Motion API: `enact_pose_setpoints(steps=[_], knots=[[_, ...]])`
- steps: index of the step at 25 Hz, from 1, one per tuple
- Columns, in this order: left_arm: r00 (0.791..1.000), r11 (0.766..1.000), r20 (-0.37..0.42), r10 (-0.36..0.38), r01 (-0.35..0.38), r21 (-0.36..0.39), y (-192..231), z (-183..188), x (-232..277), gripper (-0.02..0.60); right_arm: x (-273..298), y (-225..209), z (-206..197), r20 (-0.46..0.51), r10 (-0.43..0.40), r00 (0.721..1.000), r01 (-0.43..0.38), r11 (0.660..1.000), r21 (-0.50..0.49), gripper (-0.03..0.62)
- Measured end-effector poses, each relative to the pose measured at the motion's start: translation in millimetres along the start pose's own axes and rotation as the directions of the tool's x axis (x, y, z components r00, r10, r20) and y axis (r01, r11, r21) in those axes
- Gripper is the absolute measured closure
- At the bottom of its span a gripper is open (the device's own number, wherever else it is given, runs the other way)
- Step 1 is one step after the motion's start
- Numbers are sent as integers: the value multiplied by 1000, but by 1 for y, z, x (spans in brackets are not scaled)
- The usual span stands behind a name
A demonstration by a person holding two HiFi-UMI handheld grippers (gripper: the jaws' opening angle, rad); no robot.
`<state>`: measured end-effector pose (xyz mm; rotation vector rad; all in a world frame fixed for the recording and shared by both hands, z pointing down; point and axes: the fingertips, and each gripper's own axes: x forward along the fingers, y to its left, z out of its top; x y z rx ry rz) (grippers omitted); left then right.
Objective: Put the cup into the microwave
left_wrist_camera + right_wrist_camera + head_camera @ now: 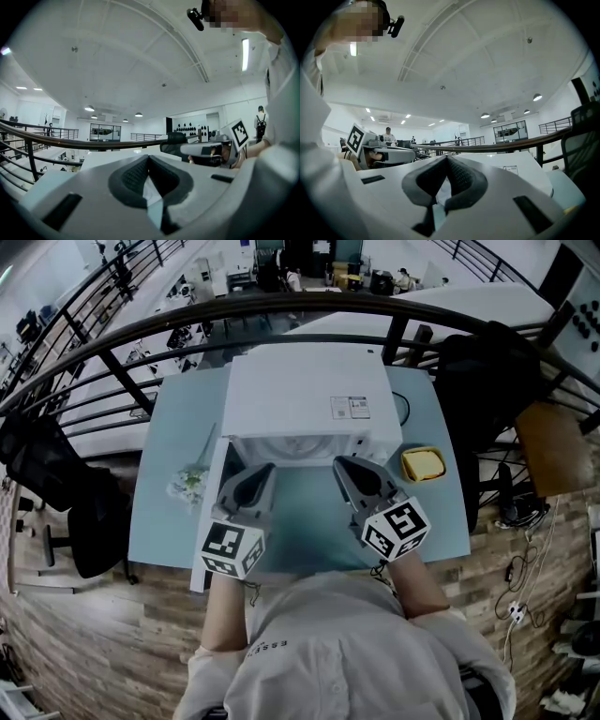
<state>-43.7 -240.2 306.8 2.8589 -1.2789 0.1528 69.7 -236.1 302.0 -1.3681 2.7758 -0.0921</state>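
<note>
Microwave (pixel 309 395) sits on the blue surface (pixel 173 427), with its door (pixel 212 512) swung open on the left. The cavity shows only a pale round shape, and I can't tell whether that's the cup. A yellow container (pixel 423 464) is just right of the microwave, contents unreadable. Left claw (pixel 265 470) and right claw (pixel 343 465) are both pressed together, pinching nothing. Both are side by side, level, just in front of the open cavity.
</note>
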Motion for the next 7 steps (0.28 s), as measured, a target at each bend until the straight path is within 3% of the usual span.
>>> enact_pose_setpoints(steps=[7], knots=[[1000,1000,-6,1,-1,-1,-2,-2,2,580,0,1,1,4,17,1000,-17,1000,-5,579]])
